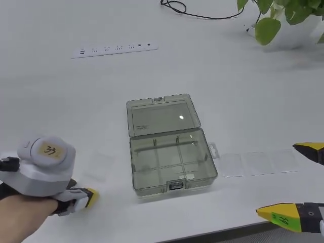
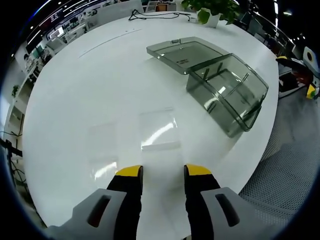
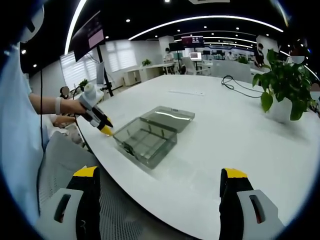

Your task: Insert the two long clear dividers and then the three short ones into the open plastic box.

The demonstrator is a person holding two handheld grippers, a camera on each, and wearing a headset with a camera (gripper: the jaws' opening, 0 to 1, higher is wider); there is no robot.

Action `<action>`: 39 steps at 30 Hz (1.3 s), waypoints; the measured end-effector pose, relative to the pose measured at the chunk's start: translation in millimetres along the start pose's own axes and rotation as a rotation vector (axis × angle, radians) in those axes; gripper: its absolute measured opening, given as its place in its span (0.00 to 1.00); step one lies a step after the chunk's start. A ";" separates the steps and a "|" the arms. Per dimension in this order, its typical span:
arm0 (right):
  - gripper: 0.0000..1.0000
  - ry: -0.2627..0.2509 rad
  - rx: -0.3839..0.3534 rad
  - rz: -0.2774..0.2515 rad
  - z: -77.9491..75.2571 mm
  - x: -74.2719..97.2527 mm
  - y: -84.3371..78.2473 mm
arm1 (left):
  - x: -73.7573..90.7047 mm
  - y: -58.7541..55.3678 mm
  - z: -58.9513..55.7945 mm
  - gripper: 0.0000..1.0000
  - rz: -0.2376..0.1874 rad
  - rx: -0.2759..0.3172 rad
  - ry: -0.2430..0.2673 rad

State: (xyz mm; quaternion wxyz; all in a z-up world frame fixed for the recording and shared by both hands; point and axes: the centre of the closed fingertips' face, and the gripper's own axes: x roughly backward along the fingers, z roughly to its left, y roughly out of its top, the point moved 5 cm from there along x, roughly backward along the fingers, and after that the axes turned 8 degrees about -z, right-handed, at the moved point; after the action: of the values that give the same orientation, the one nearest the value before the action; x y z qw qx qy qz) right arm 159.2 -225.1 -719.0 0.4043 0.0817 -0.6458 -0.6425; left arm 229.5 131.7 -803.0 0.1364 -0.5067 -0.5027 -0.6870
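Observation:
The smoky clear plastic box (image 1: pixel 172 159) stands open in the middle of the white table, its lid (image 1: pixel 162 115) laid back. Thin ribs or dividers cross its inside; I cannot tell which. Three clear dividers (image 1: pixel 259 163) lie in a row to its right. More clear dividers (image 2: pixel 159 129) lie flat to its left, just ahead of my left gripper (image 2: pixel 163 172). That gripper (image 1: pixel 90 196) is open, low over the table, with nothing between its jaws. My right gripper (image 1: pixel 286 180) is wide open near the front right edge, holding nothing. The right gripper view shows the box (image 3: pixel 147 140) and the left gripper (image 3: pixel 102 127).
A white power strip (image 1: pixel 114 49) lies at the back left. A black cable (image 1: pixel 177 7) and a potted plant (image 1: pixel 283 17) sit at the far right. The table's front edge (image 1: pixel 202 233) runs close under both grippers.

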 end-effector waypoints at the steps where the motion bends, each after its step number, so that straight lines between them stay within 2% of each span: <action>1: 1.00 -0.001 0.003 0.001 0.1 -0.3 -0.1 | -0.2 -1.0 -0.5 0.32 0.008 -0.005 0.003; 3: 1.00 0.002 -0.003 -0.003 0.8 -1.3 1.0 | -0.5 -0.1 -0.6 0.32 0.004 -0.013 0.006; 6: 1.00 0.002 0.001 -0.002 0.2 -2.6 2.0 | -0.1 2.0 0.7 0.31 -0.012 0.039 0.002; 12: 1.00 0.007 0.004 -0.004 2.2 -3.8 5.8 | 0.0 1.5 2.4 0.30 -0.017 0.052 0.006; 24: 1.00 0.018 0.000 0.005 15.7 -8.3 13.1 | 3.8 0.7 1.5 0.30 -0.052 0.150 -0.032; 33: 0.99 -0.008 -0.010 0.032 23.8 -21.0 21.3 | 23.6 3.2 1.8 0.30 -0.130 0.278 -0.063; 35: 0.98 -0.008 -0.016 0.037 26.7 -25.2 24.7 | 29.8 4.7 0.1 0.30 -0.148 0.318 -0.081; 36: 0.98 -0.010 -0.020 0.035 27.7 -27.1 26.4 | 34.0 8.2 -2.0 0.30 -0.176 0.355 -0.098; 39: 0.96 -0.013 -0.026 0.043 31.3 -34.8 30.6 | 41.4 12.3 -2.1 0.30 -0.204 0.374 -0.104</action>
State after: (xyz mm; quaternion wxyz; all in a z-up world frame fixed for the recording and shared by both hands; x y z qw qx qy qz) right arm 175.1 -174.5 -701.4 0.4147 0.0582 -0.6417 -0.6425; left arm 218.3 137.6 -761.7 0.1317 -0.4538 -0.6766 -0.5648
